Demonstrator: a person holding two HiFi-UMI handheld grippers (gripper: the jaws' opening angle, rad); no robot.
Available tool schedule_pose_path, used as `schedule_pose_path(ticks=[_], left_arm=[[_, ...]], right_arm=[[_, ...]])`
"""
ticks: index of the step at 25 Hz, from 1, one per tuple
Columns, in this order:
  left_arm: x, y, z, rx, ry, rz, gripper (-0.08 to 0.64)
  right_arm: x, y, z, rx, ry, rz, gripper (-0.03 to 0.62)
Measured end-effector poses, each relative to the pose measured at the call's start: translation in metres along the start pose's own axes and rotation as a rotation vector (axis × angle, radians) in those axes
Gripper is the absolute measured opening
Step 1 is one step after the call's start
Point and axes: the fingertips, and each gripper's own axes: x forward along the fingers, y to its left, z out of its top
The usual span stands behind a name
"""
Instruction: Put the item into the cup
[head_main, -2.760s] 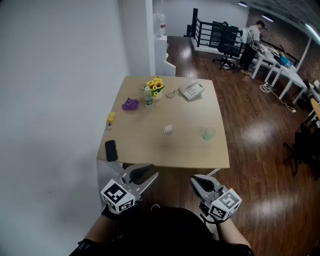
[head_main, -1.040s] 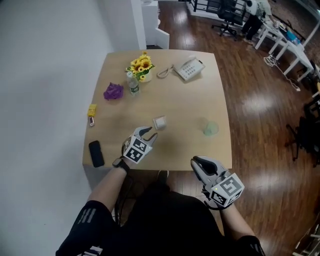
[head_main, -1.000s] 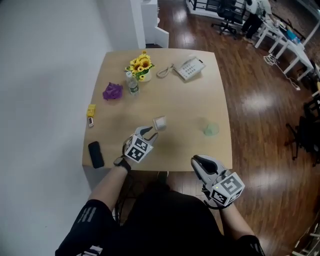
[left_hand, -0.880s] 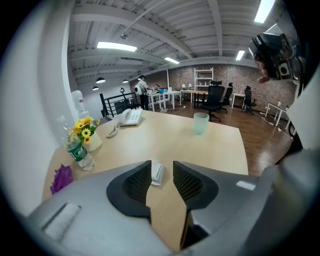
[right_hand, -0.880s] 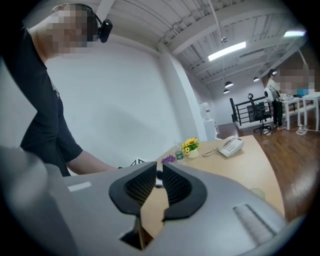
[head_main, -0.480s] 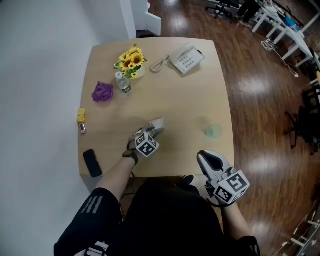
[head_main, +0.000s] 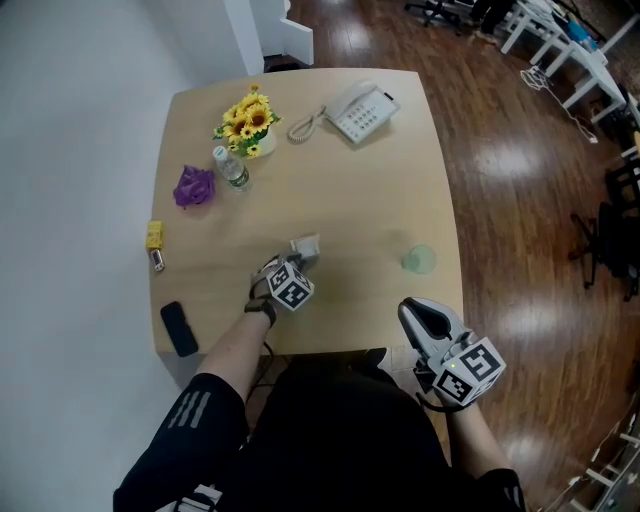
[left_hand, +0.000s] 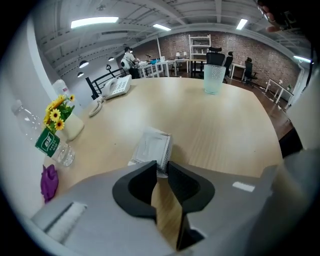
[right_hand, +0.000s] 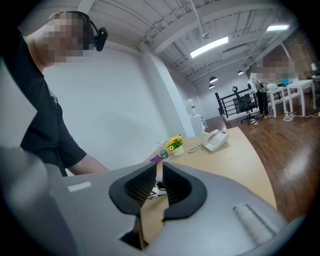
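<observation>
Head view: your left tool (head_main: 296, 264) is down on the bench (head_main: 370, 190). Its jaws have just been closing and now pinch the near edge of the white packet (head_main: 305, 246); the left gripper view shows that edge caught between the tips, with the rest of the packet lying flat on the wood beyond them. The clear cup (head_main: 419, 260) stands upright well apart to the packet's right, near the right edge of the bench. Your right tool (head_main: 413, 309) hangs at the near right corner, just short of the cup. Its jaws are drawn nearly together with nothing between them, and it touches neither cup nor packet. The other things sit away from the packet-to-cup line. A white desk phone (head_main: 356, 100) with a coiled cord is at the far side, and a pot of yellow flowers (head_main: 246, 120) is at the far left. A small water bottle (head_main: 231, 168) stands just beside the pot, with a purple lump (head_main: 194, 186) next to the bottle. A yellow item (head_main: 154, 235) lies at the left edge, and a black mobile (head_main: 179, 328) sits near the near left corner. Your left forearm reaches in over the near edge.
</observation>
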Motion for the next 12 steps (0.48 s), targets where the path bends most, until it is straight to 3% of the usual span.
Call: schedule_pose_path(ticks=[8,12], left_arm=[[-0.032,0.004,0.02,-0.06,-0.085,-0.027,0.028],[-0.065,-0.005,0.066,-0.105,-0.226,-0.142,0.028]], right_arm=[[-0.017,-0.011,0.009,0.003,-0.041,-0.023,0.046],[-0.03,-0.016,0.01,0.009,-0.065,-0.044,0.045]])
